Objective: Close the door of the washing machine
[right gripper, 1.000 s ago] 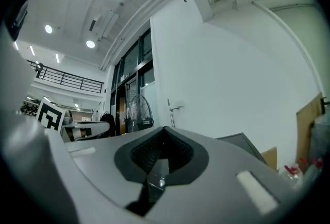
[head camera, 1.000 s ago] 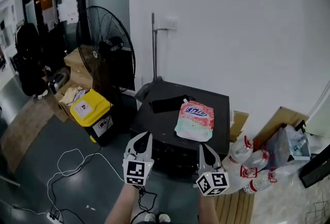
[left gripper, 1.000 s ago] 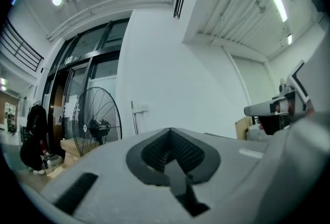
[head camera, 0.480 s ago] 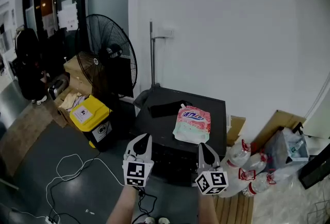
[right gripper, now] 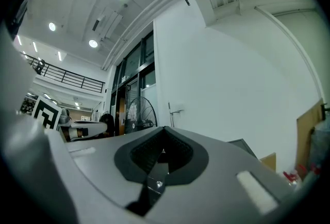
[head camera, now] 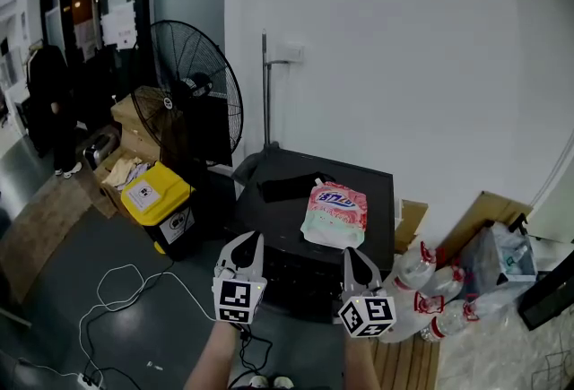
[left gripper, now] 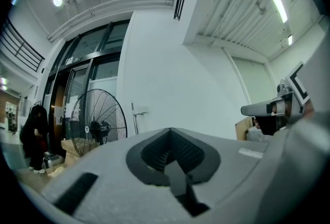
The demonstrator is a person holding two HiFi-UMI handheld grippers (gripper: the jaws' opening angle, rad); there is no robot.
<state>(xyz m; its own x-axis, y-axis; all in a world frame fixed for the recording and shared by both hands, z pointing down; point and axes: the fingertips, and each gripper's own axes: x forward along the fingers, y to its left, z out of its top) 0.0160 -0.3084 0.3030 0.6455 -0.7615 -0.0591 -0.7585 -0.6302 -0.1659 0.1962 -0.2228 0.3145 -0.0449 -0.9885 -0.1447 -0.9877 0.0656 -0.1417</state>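
The black washing machine (head camera: pixel 289 200) stands against the white wall, seen from above; its front face is in shadow and I cannot make out the door. A pink and green detergent pouch (head camera: pixel 335 214) and a flat dark item (head camera: pixel 285 187) lie on its top. My left gripper (head camera: pixel 250 241) hovers just before the machine's front left corner, shut with nothing in it. My right gripper (head camera: pixel 350 255) hangs before the front right, also shut and empty. In the left gripper view (left gripper: pixel 170 134) and the right gripper view (right gripper: pixel 164 131) the jaws meet, both pointing level toward the wall.
A big standing fan (head camera: pixel 193 97) and a yellow bin (head camera: pixel 156 200) stand left of the machine. Plastic bottles (head camera: pixel 421 276) and cardboard (head camera: pixel 489 204) lie at its right. A white cable (head camera: pixel 126 285) loops over the dark floor at the lower left.
The head view has drawn back a little, so the machine looks slightly smaller and higher. Both grippers keep their place and stay shut.
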